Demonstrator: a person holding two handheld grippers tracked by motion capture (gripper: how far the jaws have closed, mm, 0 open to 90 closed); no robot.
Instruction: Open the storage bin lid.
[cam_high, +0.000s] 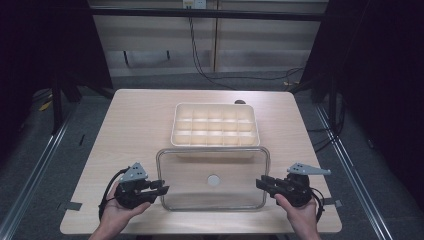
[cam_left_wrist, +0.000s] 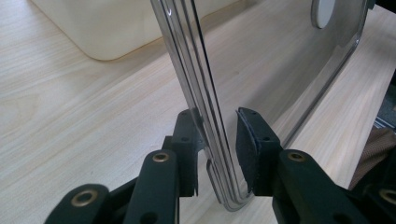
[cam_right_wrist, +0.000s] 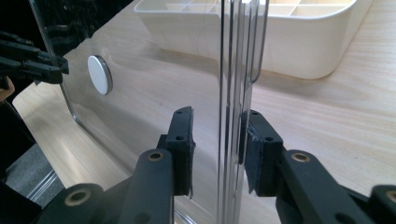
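Observation:
A clear rectangular lid (cam_high: 215, 200) with a round white knob (cam_high: 213, 180) lies in front of a cream compartment tray (cam_high: 175, 120), its far edge over the tray's front wall. My left gripper (cam_high: 162, 189) is at the lid's left edge and my right gripper (cam_high: 260, 184) at its right edge. In the left gripper view the open jaws (cam_left_wrist: 217, 116) straddle the lid's rim (cam_left_wrist: 205, 93), with small gaps on both sides. In the right gripper view the gripper (cam_right_wrist: 219, 114) is open around the opposite rim (cam_right_wrist: 231, 70), and the knob (cam_right_wrist: 99, 74) shows through the lid.
The tray (cam_right_wrist: 289, 42) holds several empty compartments and sits mid-table. Bare wooden tabletop (cam_high: 135, 125) lies left, right and beyond it. Black cables run across the floor past the far table edge. The left gripper (cam_right_wrist: 46, 67) shows at the lid's far side.

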